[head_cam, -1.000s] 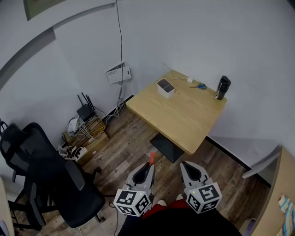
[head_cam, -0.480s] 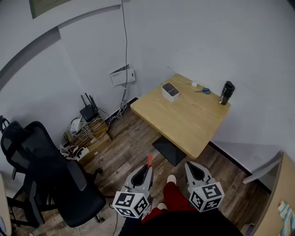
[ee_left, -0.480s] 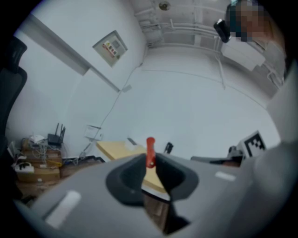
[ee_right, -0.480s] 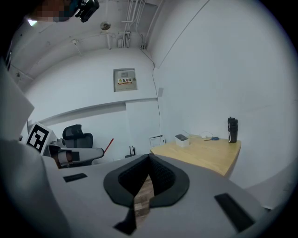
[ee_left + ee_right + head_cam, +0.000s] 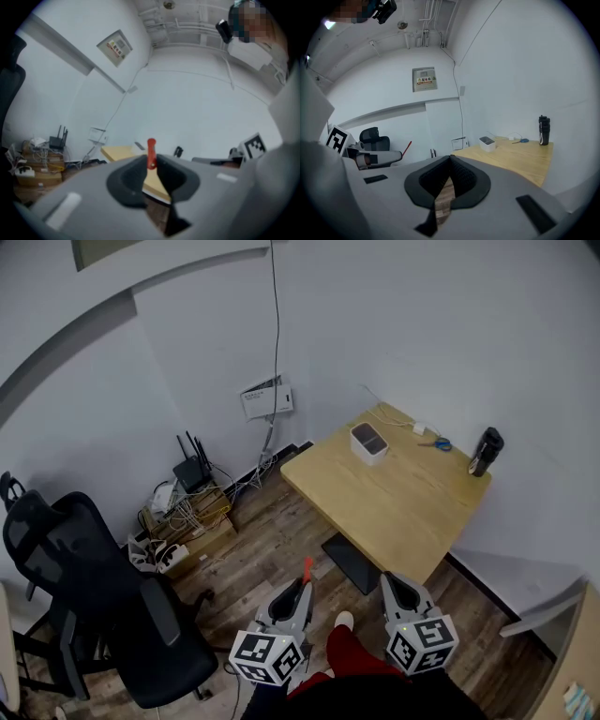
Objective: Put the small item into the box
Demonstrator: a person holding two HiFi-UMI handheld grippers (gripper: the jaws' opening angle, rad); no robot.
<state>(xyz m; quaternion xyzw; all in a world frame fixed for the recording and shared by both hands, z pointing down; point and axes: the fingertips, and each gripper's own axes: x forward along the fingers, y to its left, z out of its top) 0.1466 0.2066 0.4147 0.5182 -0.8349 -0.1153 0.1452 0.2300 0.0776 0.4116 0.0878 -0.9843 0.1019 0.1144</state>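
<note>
1. Small red item [image 5: 151,152]: pinched by its lower end at the jaw tips of the left gripper [image 5: 302,585], sticking up out of them, held low in front of the body above the wooden floor [image 5: 253,549].
2. Right gripper [image 5: 386,579]: jaws pressed together on nothing, with only floor visible through the slot beneath the tips.
3. Well apart from the white box [image 5: 368,442], set near the far edge of the table [image 5: 403,512]. Judged to be the approach, with nothing placed yet.
4. To do this step well: close in on the table first, hold the pinch firm, and carry the item over the box's open top. Lower it between the walls, and only then spread the left jaws.
5. Steer clear of the black bottle [image 5: 484,452] and the blue scissors [image 5: 436,442] beyond the box, and of the office chair [image 5: 84,596] on the left.
6. Hard to make out:
   - What the item is, beyond a thin red stick with a rounded end.
   - Its gripped end, buried in the jaws.
   - The box's inside, too small to read past a dark patch. Impossible to tell whether it is divided or already holding something.
</note>
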